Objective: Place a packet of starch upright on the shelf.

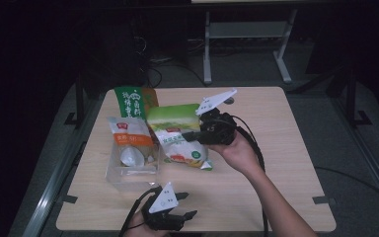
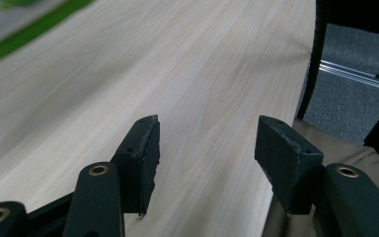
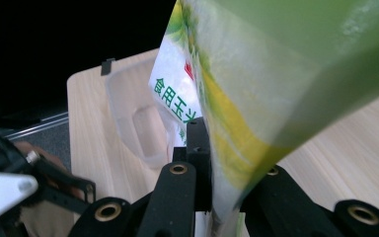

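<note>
My right gripper (image 1: 191,136) is shut on the edge of a green and white bag (image 1: 177,133), holding it up beside a clear plastic bin (image 1: 128,173). In the right gripper view the bag (image 3: 237,98) is pinched between the jaws, with the bin (image 3: 138,118) behind it. An orange and white bag (image 1: 130,140) stands in the bin. A green and orange bag (image 1: 134,101) lies behind it. My left gripper (image 1: 190,207) rests open at the table's front edge. The left gripper (image 2: 205,143) has its jaws apart over bare wood.
The wooden table (image 1: 276,148) has free room on its right half and along the front. A metal frame (image 1: 246,34) stands on the floor beyond the far edge. Cables trail from both grippers.
</note>
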